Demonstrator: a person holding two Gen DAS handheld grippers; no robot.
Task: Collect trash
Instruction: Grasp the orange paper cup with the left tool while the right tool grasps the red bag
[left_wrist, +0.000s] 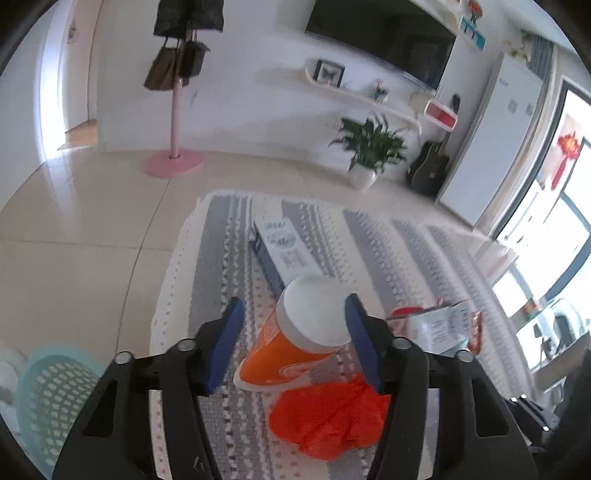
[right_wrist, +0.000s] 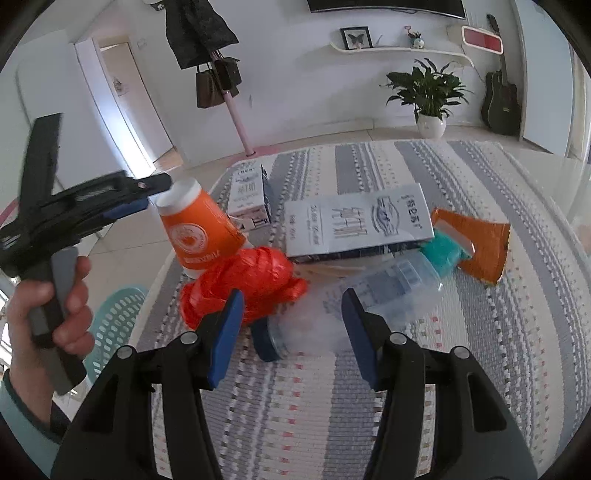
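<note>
An upturned orange paper cup (left_wrist: 291, 343) with a white base stands on the striped cloth. My left gripper (left_wrist: 293, 317) is open, its blue pads on either side of the cup's top, apart from it; it also shows in the right wrist view (right_wrist: 147, 199) beside the cup (right_wrist: 199, 229). A crumpled red plastic bag (right_wrist: 240, 288) lies in front of the cup. My right gripper (right_wrist: 291, 314) is open above a clear plastic bottle (right_wrist: 332, 314) with a blue cap, lying on its side.
Two milk cartons (right_wrist: 354, 225) (right_wrist: 251, 195), an orange wrapper (right_wrist: 476, 247), a teal packet (right_wrist: 443, 254) and wooden sticks (right_wrist: 332, 271) lie on the table cloth (right_wrist: 461, 350). A teal perforated basket (left_wrist: 51, 398) stands on the floor at the left. A plant pot (left_wrist: 365, 173) stands beyond.
</note>
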